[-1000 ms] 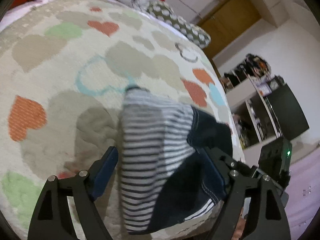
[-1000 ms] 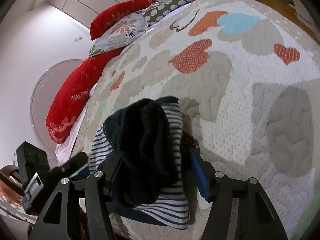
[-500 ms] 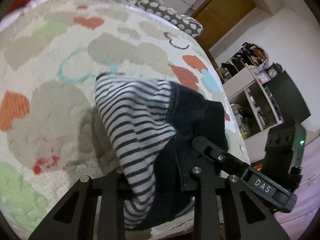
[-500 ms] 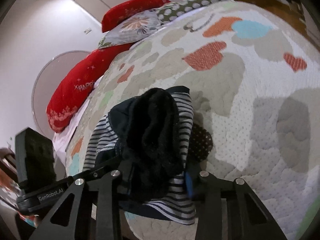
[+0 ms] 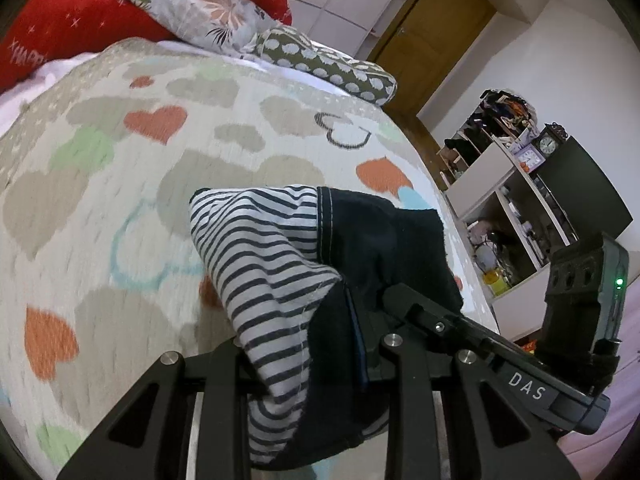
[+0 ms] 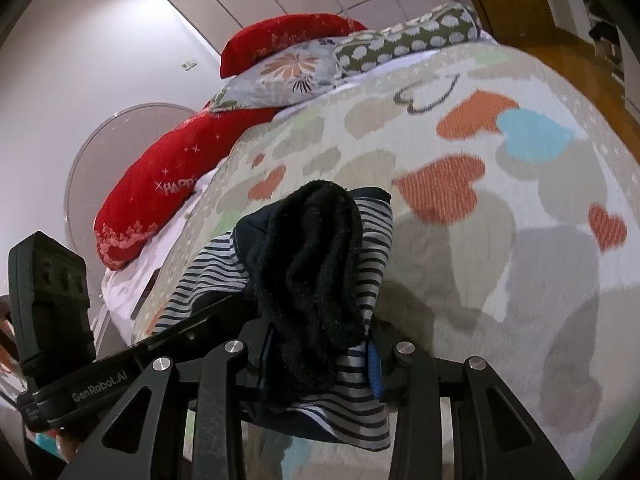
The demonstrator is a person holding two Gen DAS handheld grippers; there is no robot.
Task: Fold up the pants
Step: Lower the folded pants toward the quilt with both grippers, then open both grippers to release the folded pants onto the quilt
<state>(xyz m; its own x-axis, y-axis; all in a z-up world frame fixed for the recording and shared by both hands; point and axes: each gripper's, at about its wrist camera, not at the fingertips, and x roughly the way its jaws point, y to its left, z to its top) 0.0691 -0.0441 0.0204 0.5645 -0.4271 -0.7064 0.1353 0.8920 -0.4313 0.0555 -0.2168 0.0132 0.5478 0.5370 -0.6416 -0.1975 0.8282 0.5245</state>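
The pants [image 5: 272,256] are white with dark stripes, with a dark navy part, bunched near the front edge of the bed. My left gripper [image 5: 308,360] is shut on their near edge. My right gripper [image 6: 320,344] is shut on the same bundle [image 6: 316,264] from the other side, where a black fuzzy layer drapes over the stripes. The right gripper's body [image 5: 576,312] shows at the right of the left wrist view; the left gripper's body [image 6: 48,292] shows at the left of the right wrist view. The fingertips are hidden in the cloth.
The bedspread [image 5: 120,184] has a heart pattern. Red [image 6: 160,192], floral [image 5: 200,12] and dotted [image 5: 328,64] pillows lie at the head. Shelves [image 5: 516,208] and a wooden door [image 5: 432,36] stand beyond the bed's right side.
Both grippers have closed on the pants and lifted the bundle a little. Both views have tilted up toward the pillows.
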